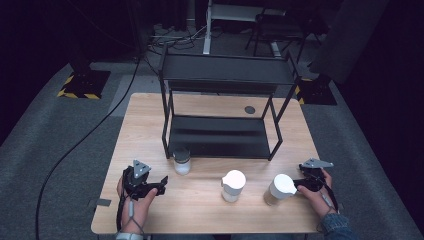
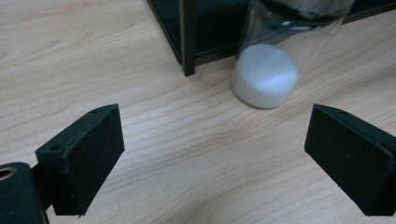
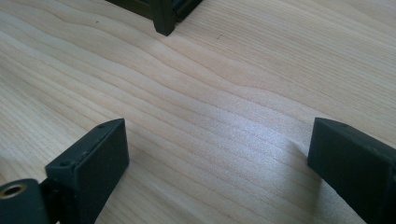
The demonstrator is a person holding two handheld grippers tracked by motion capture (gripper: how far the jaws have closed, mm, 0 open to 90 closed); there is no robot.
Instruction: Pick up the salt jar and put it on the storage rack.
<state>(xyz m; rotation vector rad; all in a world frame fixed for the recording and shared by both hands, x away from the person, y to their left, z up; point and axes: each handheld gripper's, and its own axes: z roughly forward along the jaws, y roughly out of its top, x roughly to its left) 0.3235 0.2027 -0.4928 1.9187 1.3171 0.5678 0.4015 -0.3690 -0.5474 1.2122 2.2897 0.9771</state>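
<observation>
My left gripper (image 1: 161,184) is held at the table's front left, its jaws open with nothing between them. In the left gripper view, the gripper (image 2: 215,154) points at a clear glass jar (image 2: 265,74) with white contents, standing a short way ahead beside the shelf's front leg (image 2: 188,37). That jar (image 1: 181,161) has a grey lid. Two white-lidded jars (image 1: 233,185) (image 1: 279,189) stand near the front edge. My right gripper (image 1: 299,184) is just right of the second one, open. In the right gripper view, the gripper (image 3: 219,163) has bare wood between its pads.
A black two-tier metal shelf (image 1: 220,137) stands on the far half of the wooden table (image 1: 200,215). A small dark disc (image 1: 249,109) lies behind it. One shelf leg (image 3: 163,18) appears ahead in the right gripper view.
</observation>
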